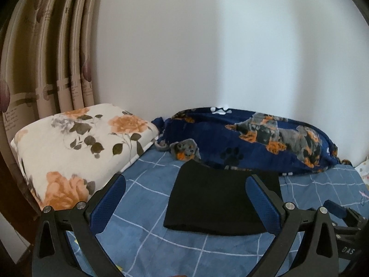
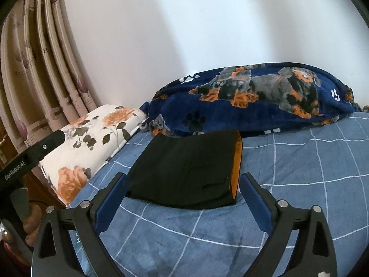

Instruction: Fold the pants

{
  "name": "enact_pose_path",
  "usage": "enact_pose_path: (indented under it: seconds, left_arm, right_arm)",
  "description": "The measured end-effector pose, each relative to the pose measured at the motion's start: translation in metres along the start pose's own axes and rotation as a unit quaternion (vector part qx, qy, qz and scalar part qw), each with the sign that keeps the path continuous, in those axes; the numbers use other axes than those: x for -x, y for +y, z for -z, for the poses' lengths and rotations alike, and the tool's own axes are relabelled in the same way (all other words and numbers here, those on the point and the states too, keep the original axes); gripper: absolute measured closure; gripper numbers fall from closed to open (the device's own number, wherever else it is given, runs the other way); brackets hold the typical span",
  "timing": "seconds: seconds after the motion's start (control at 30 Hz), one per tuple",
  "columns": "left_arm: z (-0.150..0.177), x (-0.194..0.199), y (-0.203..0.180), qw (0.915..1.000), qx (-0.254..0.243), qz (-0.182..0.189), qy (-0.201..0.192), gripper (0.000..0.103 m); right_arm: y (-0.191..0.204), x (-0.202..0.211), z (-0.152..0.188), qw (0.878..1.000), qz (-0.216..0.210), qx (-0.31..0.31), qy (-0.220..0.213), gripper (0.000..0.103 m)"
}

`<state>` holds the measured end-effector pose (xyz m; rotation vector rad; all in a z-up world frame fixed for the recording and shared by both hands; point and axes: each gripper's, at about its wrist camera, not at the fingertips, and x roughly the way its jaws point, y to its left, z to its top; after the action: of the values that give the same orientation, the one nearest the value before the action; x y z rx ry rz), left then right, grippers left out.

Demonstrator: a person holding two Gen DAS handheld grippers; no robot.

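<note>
The black pants (image 1: 222, 198) lie folded into a compact rectangle on the blue bedsheet (image 1: 143, 235) with its white grid lines, an orange lining showing at their right edge in the right wrist view. Both the left gripper (image 1: 185, 191) and the right gripper (image 2: 183, 185) hover just short of the pants with fingers spread wide, holding nothing. Behind lie a navy dog-print blanket (image 1: 253, 138) and a floral pillow (image 1: 76, 145), against a white wall (image 1: 207, 46) and beige curtains (image 1: 46, 57).
</note>
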<state>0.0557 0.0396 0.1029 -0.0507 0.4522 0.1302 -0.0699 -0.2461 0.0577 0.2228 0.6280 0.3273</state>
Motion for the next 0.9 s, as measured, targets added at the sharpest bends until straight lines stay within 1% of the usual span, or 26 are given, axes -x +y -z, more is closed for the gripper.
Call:
enact_pose_path:
  seconds: [0.33,0.9]
  left_arm:
    - [0.013,-0.003,-0.002,0.9998,-0.008,-0.001,0.017,0.0]
    - [0.022,-0.01,-0.007,0.9993,-0.017,0.002,0.033,0.0]
  right_arm:
    - [0.008,-0.003,0.005,1.0,0.01,0.012,0.013,0.006]
    - [0.004,-0.01,0.007,1.0,0.013,0.009,0.025,0.004]
